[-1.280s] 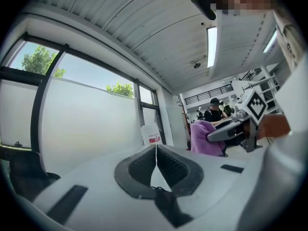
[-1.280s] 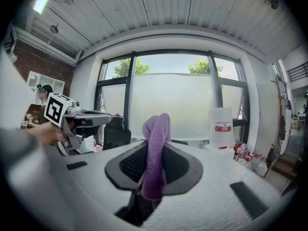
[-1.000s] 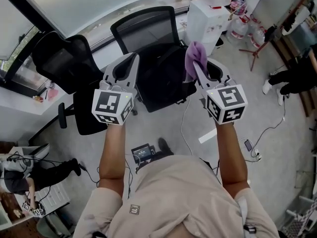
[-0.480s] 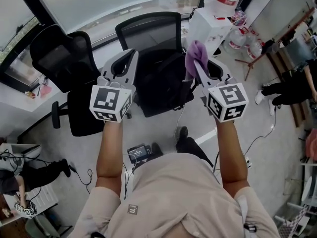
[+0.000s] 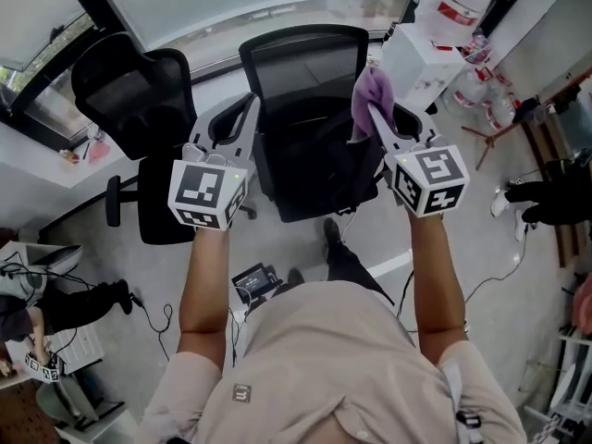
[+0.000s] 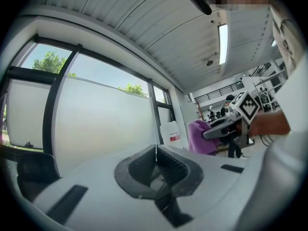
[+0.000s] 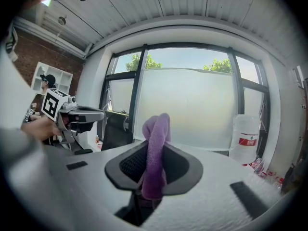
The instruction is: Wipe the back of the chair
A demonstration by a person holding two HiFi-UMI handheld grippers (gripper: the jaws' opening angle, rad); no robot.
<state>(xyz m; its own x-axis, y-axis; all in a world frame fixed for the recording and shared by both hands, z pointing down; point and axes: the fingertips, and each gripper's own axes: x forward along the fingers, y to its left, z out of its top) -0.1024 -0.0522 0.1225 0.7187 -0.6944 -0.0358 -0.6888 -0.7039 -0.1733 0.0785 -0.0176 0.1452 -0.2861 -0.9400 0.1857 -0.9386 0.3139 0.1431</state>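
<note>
- Between the jaws of the right hand-held gripper (image 5: 370, 123), a purple cloth (image 7: 156, 138) is pinched at its lower part. Its folded top stands free above the jaw tips, likely so that a soft bulge meets the surface first.
- The left hand-held gripper (image 6: 155, 150) is clenched on nothing, its jaws meeting in a thin line. It is held level with the right one, seemingly just out of the way.
- Ahead of and below both hand-held grippers stands the chair (image 5: 314, 155), its mesh back (image 5: 301, 63) facing the person. In the right gripper view the cloth shows only against the window, so it appears not yet to touch the back.
- The back's top rim and right edge lie nearest the cloth; a wipe could start there and run leftward.
- Left of the left hand-held gripper a second chair (image 5: 139, 86) crowds that side. Right of the right hand-held gripper a white cabinet (image 5: 416, 54) with a water bottle (image 5: 458, 3) stands close, leaving little room for sideways swings.
- Below the hand-held grippers, cables trail on the floor.
</note>
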